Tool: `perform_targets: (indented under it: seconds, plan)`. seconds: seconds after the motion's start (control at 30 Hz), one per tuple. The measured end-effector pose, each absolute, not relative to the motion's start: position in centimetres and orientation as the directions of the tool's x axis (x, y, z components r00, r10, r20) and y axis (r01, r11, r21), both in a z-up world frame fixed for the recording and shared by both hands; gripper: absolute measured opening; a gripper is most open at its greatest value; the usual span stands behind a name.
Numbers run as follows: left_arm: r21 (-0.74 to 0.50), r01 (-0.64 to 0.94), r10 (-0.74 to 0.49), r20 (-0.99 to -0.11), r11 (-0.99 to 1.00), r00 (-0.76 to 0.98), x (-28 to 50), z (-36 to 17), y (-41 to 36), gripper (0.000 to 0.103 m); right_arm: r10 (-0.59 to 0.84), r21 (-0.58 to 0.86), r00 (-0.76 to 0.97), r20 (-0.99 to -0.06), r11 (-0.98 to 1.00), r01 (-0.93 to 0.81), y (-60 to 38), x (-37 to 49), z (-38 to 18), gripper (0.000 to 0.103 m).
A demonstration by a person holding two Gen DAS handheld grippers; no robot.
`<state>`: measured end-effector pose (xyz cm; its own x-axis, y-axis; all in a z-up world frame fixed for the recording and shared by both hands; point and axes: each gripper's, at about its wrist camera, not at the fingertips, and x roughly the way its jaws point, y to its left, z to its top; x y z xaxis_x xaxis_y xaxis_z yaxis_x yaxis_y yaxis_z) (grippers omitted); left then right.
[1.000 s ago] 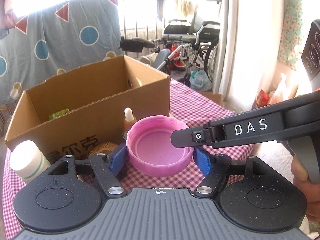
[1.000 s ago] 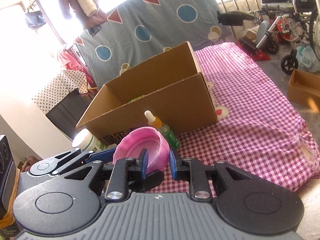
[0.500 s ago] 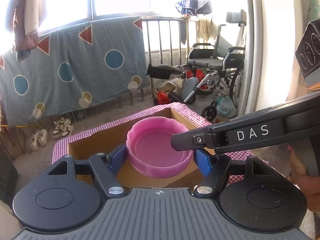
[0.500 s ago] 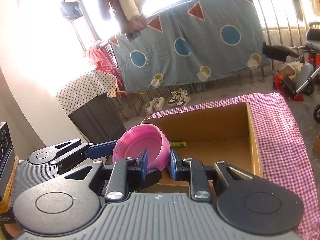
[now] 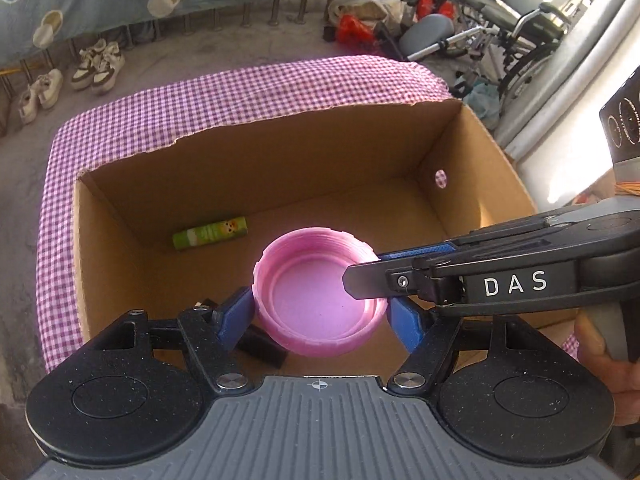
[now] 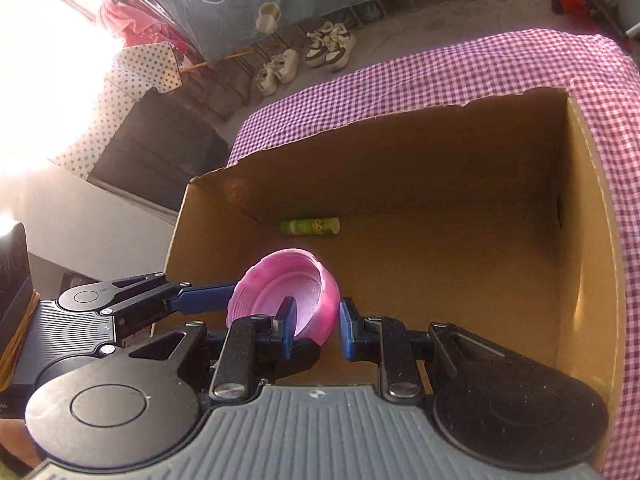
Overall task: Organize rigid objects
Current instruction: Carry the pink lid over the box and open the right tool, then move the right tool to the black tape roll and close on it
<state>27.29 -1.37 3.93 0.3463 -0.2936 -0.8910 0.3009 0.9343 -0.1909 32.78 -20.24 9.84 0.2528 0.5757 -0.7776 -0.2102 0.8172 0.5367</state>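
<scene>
A pink plastic lid (image 5: 320, 300) is held open side up over the inside of a cardboard box (image 5: 280, 152). My left gripper (image 5: 320, 312) is shut on its sides. My right gripper (image 6: 316, 326) is shut on the lid's (image 6: 288, 296) rim, one finger inside and one outside; it also shows in the left wrist view (image 5: 460, 284) coming from the right. A green tube (image 5: 210, 233) lies on the box floor by the far wall, and also shows in the right wrist view (image 6: 310, 226).
The box (image 6: 592, 200) stands on a table with a pink checked cloth (image 5: 240, 92). A dark flat object (image 5: 262, 346) lies on the box floor under the lid. Shoes (image 5: 96, 64) and wheelchairs (image 5: 500, 20) stand on the floor beyond.
Both grippers carried the pink lid up from the table in front of the box and over its near wall. They now tilt down into the open box.
</scene>
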Motion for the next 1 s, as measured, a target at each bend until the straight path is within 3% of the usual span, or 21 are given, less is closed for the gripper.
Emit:
perform_targets:
  seconds: [0.3,0.47,0.73,0.83,1.0]
  plan:
    - [-0.189,0.222,-0.246,-0.931,0.957,0.269,30.0,0.5,-0.6,0.073,0.527,0.492,0.188,-0.829,0.847,-0.201,-17.7,35.9,6.4,0.026]
    - [-0.191,0.218,-0.246,-0.932,0.957,0.266,30.2,0.3,-1.0,0.078,0.535,0.498,0.21,-0.819,0.843,-0.205,-18.0,36.3,6.3,0.028]
    - [-0.214,0.233,-0.288,-0.89,0.949,0.355,28.5,3.4,-0.7,0.082,0.605,0.572,0.312,-0.733,0.795,-0.2,-20.5,35.0,10.1,0.032]
    - [-0.209,0.248,-0.298,-0.862,0.946,0.411,27.1,5.5,-0.4,0.085,0.64,0.617,0.374,-0.671,0.762,-0.196,-22.2,33.8,12.5,0.048]
    - [-0.22,0.269,-0.332,-0.797,0.938,0.505,24.3,9.4,0.4,0.085,0.688,0.681,0.479,-0.545,0.696,-0.226,-25.8,29.4,17.1,0.05]
